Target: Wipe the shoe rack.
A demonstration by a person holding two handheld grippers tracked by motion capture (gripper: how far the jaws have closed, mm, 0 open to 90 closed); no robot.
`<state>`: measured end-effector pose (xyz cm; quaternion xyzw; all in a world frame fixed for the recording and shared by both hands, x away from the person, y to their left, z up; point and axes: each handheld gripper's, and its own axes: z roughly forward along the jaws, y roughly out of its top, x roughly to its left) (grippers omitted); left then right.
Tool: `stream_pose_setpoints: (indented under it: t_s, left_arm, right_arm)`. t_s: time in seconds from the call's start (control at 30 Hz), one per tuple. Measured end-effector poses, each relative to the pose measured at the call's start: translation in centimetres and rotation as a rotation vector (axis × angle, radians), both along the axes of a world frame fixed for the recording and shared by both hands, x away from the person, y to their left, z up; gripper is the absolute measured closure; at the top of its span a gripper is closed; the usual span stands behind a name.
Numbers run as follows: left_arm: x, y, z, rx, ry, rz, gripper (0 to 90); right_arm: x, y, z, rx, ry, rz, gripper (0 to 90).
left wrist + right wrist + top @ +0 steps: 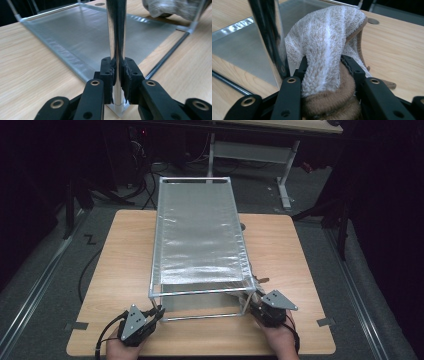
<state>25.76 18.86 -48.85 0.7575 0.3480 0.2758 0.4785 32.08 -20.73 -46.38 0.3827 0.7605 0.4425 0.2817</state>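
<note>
Near the table's [125, 270] front edge, the left gripper [117, 75] clamps the rack's [200, 235] leg to steady it, while the right gripper [324, 72] pinches a towel [329, 37] beside it.

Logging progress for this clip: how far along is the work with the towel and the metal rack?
Done: both grips are set. The left gripper is shut on the rack's near post, steadying the rack. In hand: the right gripper holds a bunched beige towel beside the rack's near right corner. Left: the towel is not yet spread on the mesh panel, which appears bare.
</note>
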Motion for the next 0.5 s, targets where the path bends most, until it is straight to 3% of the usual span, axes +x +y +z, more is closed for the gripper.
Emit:
stream_pose_setpoints:
  t_s: [0.03, 0.07, 0.3, 0.5]
  left_arm:
    - [0.1, -0.4, -0.1, -0.033, 0.015, -0.001, 79.4]
    - [0.7, -0.4, 0.0, -0.008, 0.002, -0.010, 79.4]
    - [3.2, -1.7, 0.0, -0.025, 0.010, -0.012, 79.6]
    - [5.0, -1.7, -0.1, -0.053, 0.020, 0.025, 80.0]
  right_arm:
    - [-0.3, -0.3, 0.0, 0.000, -0.002, -0.008, 64.4]
    - [-0.5, -0.5, 0.0, 0.000, 0.000, -0.015, 64.4]
    - [-2.6, -1.8, 0.1, -0.006, 0.001, -0.067, 64.2]
    - [-3.9, -1.3, 0.2, -0.007, 0.007, -0.091, 64.2]
